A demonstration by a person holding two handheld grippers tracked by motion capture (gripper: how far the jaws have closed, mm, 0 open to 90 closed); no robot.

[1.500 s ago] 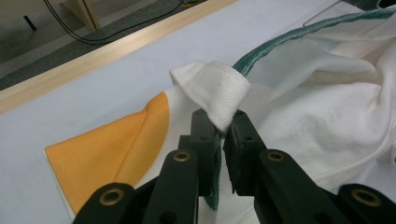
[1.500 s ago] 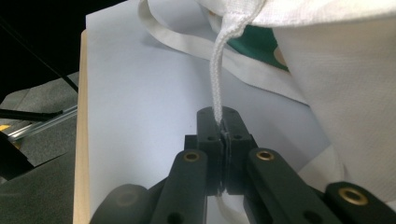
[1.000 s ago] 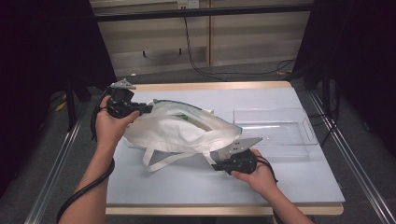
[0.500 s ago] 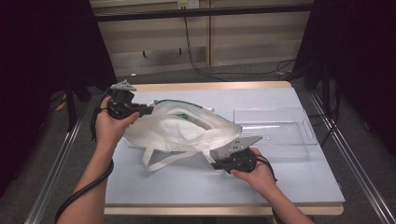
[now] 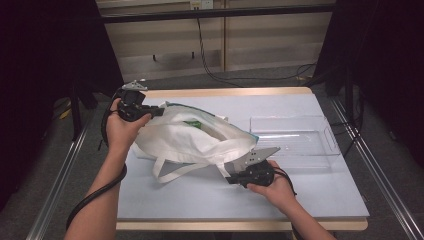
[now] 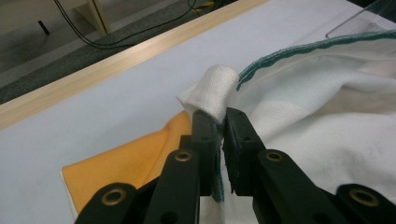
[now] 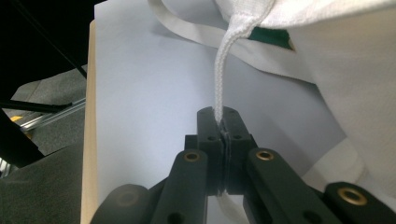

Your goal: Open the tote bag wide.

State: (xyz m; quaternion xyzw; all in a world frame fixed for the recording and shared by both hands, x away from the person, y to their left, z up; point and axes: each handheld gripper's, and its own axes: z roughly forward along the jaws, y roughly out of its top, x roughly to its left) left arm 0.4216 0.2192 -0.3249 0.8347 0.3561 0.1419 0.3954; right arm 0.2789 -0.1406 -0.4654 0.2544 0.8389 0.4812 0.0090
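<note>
A white cloth bag (image 5: pixel 190 137) with a green-trimmed mouth lies on the left half of the pale table (image 5: pixel 310 195), a clear plastic tray (image 5: pixel 295 137) just to its right. The left tool (image 6: pixel 219 121) is clenched on the bag's rim at the far left corner, over an orange cloth (image 6: pixel 126 158). The right tool (image 7: pixel 223 116) is clamped tight on a white strap (image 7: pixel 224 60) at the bag's near right end.

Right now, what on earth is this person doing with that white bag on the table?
A person is holding a white cloth bag open on the table with two hand-held tools. The left tool pinches the bag's green-trimmed rim at its far end, and the right tool is clamped on a white strap at the near end. Between them the bag's mouth gapes. A clear plastic tray sits beside it.
</note>
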